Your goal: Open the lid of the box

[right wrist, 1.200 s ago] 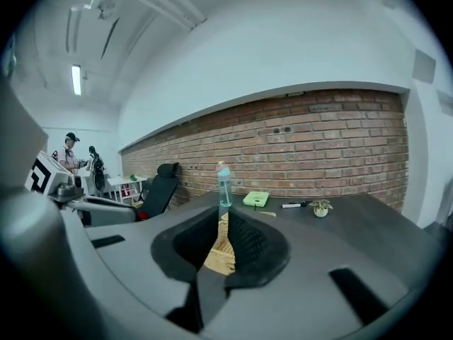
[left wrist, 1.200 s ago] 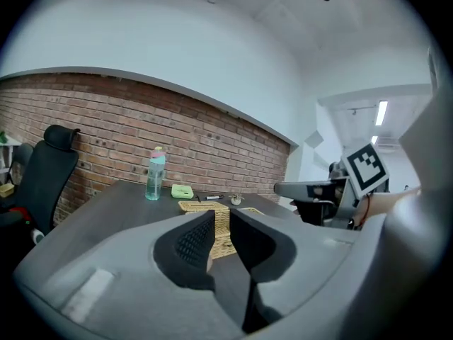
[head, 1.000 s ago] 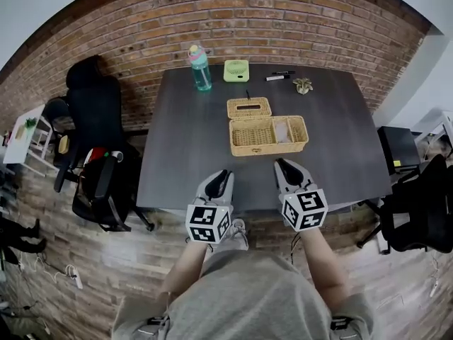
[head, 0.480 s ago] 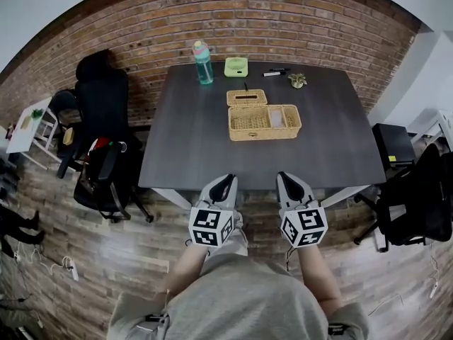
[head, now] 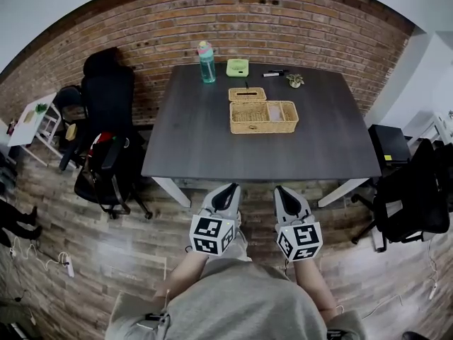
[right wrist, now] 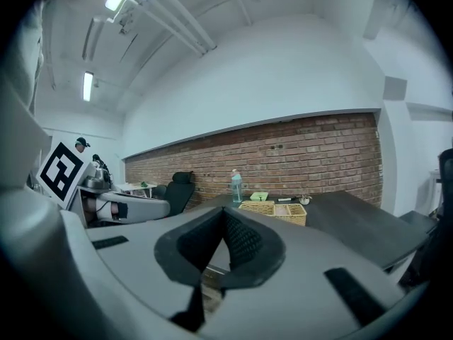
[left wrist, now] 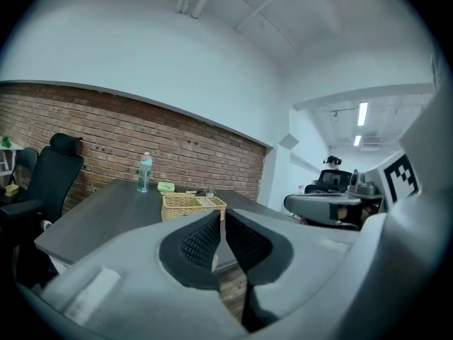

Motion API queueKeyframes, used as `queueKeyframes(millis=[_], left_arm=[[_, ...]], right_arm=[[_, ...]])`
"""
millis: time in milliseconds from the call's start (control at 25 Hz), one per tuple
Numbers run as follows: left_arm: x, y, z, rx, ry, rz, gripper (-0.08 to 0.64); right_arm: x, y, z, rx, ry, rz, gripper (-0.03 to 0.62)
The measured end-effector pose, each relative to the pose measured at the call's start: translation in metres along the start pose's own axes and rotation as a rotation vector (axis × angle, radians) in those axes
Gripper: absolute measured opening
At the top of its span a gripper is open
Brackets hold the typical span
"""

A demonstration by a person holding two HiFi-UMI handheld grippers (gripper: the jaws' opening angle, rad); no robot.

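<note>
Head view has the woven wicker box (head: 263,117) on the dark desk (head: 198,147) with its lid (head: 247,94) already swung open to the far side, so the task looks done, while the left gripper (head: 229,188) has just been closing its empty jaws and the right gripper (head: 282,190) has its jaws pressed together on nothing.

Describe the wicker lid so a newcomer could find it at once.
On the dark table by the brick wall, find the open wicker box near the middle. The lid lies flat just behind it, on the wall side. It is the smaller woven piece with a dark mark in its centre.
</note>
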State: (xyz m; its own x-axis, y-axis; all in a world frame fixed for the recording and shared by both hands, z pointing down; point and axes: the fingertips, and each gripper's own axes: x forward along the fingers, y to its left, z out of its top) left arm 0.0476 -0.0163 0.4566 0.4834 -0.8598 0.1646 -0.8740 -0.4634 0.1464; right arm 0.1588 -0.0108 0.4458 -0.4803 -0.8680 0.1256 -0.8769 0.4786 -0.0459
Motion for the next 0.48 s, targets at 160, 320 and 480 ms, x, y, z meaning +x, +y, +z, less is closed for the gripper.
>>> queueKeyframes(millis=[160, 320, 480], left_arm=[[-0.015, -0.014, -0.006, -0.008, -0.004, -0.009, 0.032], [-0.025, -0.023, -0.011, -0.013, -0.002, -0.013, 0.032], [-0.033, -0.029, -0.015, -0.012, 0.007, -0.02, 0.032]], right_arm=[[-0.021, 0.011, -0.003, -0.002, -0.003, 0.004, 0.003], [-0.034, 0.016, -0.005, -0.004, -0.005, 0.005, 0.003], [-0.043, 0.02, -0.004, -0.001, -0.015, 0.004, 0.003]])
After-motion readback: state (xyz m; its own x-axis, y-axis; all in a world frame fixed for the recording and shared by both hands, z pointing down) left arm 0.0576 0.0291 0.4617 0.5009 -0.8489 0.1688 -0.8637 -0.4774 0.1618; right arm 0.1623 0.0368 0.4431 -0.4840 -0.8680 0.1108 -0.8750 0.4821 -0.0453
